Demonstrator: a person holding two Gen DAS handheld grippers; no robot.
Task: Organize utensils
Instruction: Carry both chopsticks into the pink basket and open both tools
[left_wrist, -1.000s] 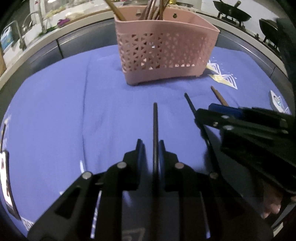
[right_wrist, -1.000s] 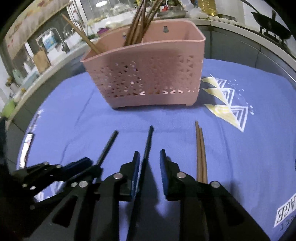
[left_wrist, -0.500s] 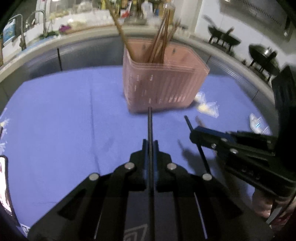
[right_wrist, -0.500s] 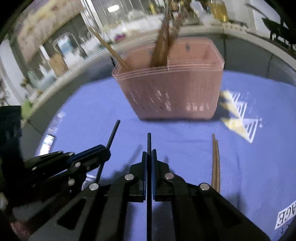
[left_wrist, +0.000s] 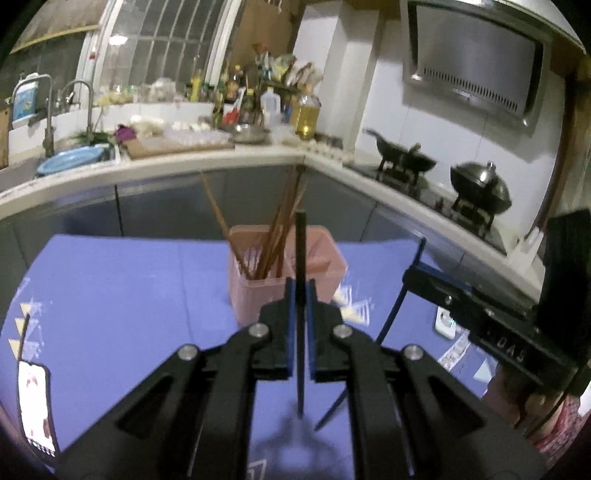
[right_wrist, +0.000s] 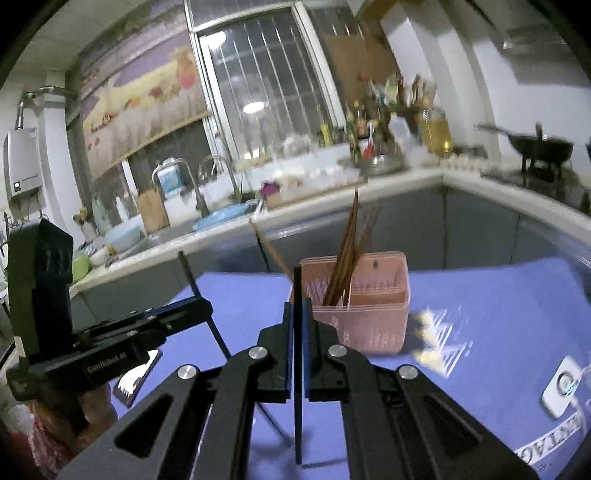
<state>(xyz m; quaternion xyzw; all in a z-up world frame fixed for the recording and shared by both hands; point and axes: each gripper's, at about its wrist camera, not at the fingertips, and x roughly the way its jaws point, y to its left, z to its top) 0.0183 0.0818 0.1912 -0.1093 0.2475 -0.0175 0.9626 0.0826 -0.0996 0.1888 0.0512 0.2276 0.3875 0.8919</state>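
Left chopstick: thin black chopstick (left_wrist: 300, 258), pinched upright between the closed jaws of the left gripper (left_wrist: 300, 328), clear of the cloth.
Right chopstick: second thin black chopstick (right_wrist: 297, 332), clamped the same way in the right gripper (right_wrist: 297, 343).
Why upright: likely so the tips can drop straight into the holder.
Holder: pink perforated plastic basket (left_wrist: 325, 266), just ahead on the blue tablecloth (left_wrist: 110, 295), with brown wooden chopsticks (left_wrist: 277, 229) inside.
Views: only the left view shows the range hood; only the right, a wall heater.
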